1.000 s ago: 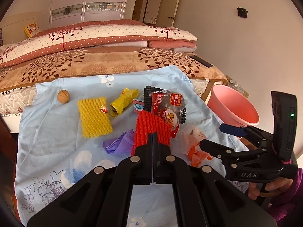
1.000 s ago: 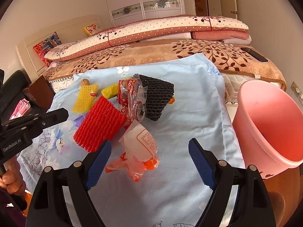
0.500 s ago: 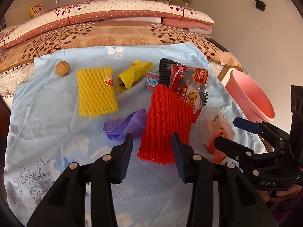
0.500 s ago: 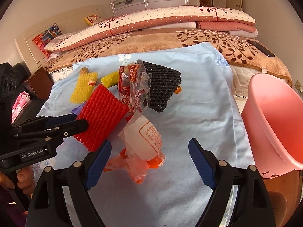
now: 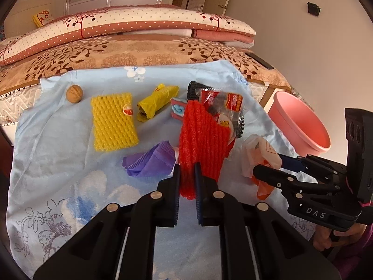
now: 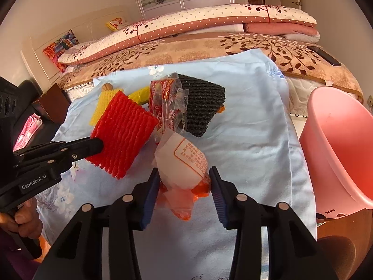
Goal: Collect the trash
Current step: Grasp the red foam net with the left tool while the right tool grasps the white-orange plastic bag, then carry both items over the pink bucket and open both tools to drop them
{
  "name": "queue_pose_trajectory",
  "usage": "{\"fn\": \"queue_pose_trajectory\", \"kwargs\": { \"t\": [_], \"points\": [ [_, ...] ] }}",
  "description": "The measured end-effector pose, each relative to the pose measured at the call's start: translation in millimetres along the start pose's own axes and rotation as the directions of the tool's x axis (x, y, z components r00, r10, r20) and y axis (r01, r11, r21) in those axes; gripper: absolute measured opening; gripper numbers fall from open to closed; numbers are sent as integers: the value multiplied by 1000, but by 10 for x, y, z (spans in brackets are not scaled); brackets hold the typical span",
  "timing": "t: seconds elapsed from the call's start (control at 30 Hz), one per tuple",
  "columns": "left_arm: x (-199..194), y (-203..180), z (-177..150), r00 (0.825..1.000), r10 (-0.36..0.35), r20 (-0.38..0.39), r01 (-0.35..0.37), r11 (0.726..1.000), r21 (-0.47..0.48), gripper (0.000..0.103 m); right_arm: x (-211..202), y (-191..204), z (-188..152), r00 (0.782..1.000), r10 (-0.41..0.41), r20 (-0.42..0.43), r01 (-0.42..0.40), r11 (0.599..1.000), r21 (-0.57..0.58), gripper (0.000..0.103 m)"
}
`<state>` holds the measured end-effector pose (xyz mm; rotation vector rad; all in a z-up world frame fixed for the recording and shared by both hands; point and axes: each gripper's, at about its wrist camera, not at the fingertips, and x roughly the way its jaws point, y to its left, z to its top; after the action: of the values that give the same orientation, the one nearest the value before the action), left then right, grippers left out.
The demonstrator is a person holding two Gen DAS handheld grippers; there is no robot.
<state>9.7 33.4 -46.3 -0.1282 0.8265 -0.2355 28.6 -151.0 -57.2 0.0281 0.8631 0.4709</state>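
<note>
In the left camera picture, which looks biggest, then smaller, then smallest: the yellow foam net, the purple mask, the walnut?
1. Yellow foam net, biggest.
2. Purple mask.
3. Walnut, smallest, though it also lies farthest from the camera.
</note>
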Motion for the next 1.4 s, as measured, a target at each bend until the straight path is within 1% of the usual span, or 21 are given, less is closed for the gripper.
{"fn": "queue_pose_trajectory", "kwargs": {
  "t": [0.03,0.17,0.3,0.4,0.57,0.73,0.93,1.03,1.4],
  "points": [
    [-41,-16,32,1000,-7,17,7,1000,-2,11,-45,-19,14,1000,7,19,-8,1000,9,43],
    [-198,-128,152,995,-32,94,32,999,2,11,-209,-88,75,996,-4,87,2,1000,29,43],
    [-263,-321,272,986,-66,152,62,998,29,11,-370,-200,137,987,-41,153,33,998,58,43],
    [-239,-461,364,980,-97,174,92,995,40,11,-487,-324,176,978,-82,194,65,994,89,43],
    [-108,-738,514,973,-142,179,130,989,77,11,-658,-624,218,959,-158,236,123,980,156,43],
    [51,-1020,647,966,-182,183,163,980,112,11,-806,-955,207,936,-243,256,186,956,229,43],
    [247,-1328,758,960,-224,170,200,969,148,11,-942,-1302,167,908,-325,264,243,923,300,43],
    [324,-1482,787,956,-246,160,220,962,164,11,-986,-1441,133,898,-353,262,261,908,327,43],
    [669,-1955,829,954,-281,108,253,942,218,11,-997,-1817,36,885,-411,220,305,867,394,43]
  ]
}}
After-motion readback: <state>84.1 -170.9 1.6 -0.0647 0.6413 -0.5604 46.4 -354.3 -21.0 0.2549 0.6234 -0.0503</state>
